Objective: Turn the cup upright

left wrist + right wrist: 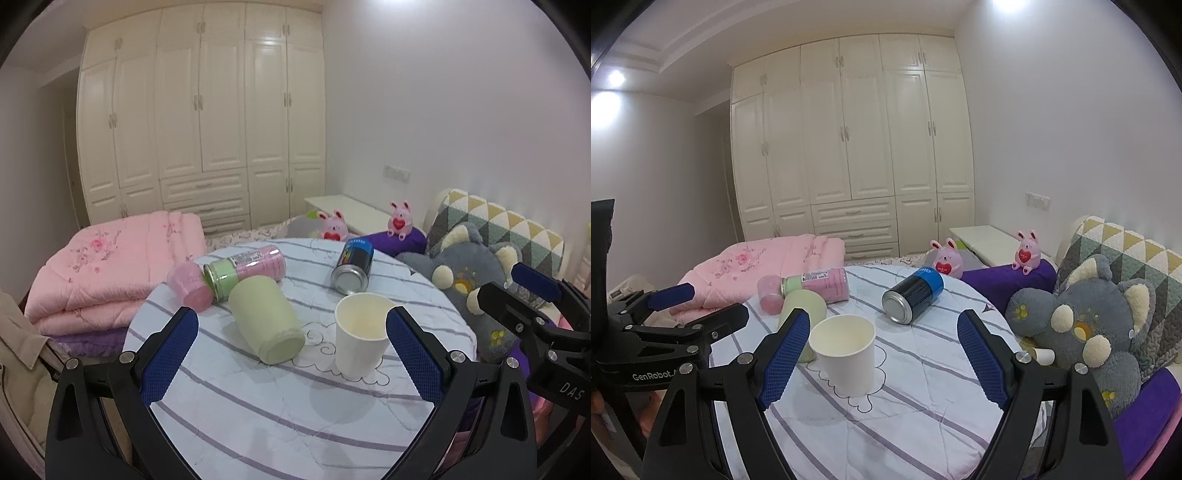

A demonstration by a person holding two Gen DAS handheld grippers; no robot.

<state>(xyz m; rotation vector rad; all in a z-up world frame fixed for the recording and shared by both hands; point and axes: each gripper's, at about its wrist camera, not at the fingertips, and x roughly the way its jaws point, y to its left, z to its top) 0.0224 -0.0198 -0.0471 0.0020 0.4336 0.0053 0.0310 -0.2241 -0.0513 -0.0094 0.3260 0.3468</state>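
White paper cup (359,334) stands upright, mouth up, on the round striped-cloth table (258,417). Pale green cylindrical cup (265,319) lies on its side just left of it; blue-and-black metal can (352,270) lies behind it. Left gripper (291,360) and right gripper (882,360) both hover near it, fingers apart, holding nothing.

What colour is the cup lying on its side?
Pale green cup, lying on the striped cloth; clearest in the left wrist view.
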